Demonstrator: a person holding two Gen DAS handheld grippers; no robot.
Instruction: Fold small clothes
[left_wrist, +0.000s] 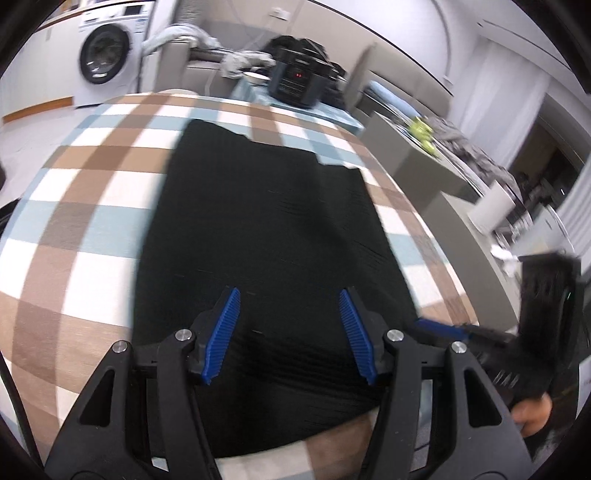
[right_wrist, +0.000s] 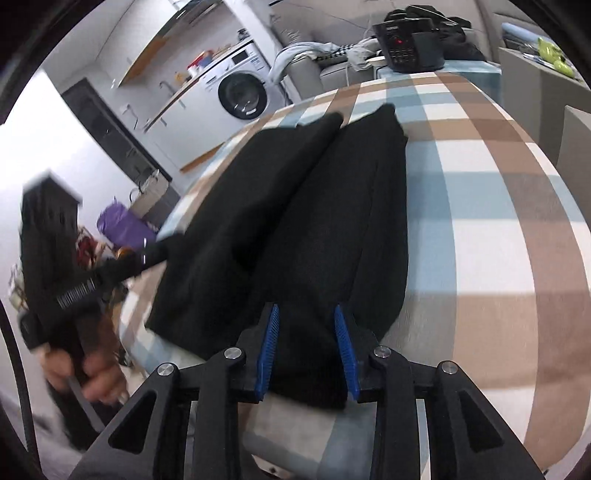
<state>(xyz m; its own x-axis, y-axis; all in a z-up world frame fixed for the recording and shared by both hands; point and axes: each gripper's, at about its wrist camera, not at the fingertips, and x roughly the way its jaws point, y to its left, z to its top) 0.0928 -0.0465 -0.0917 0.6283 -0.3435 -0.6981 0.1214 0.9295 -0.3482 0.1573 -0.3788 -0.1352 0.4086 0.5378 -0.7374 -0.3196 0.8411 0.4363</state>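
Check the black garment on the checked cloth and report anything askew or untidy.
The black garment is folded lengthwise, but its two halves do not match: at the far end the edge is stepped, and one layer bulges up along the middle. Nothing is spilled or damaged.

Black garment (left_wrist: 258, 221): matt ribbed knit cloth, lying on worktop cover (left_wrist: 92, 206) of soft checked woven fabric. Left gripper (left_wrist: 290, 332): matt black plastic arms, ridged blue rubbery pads (left_wrist: 221, 332), shiny metal pivot pins showing.
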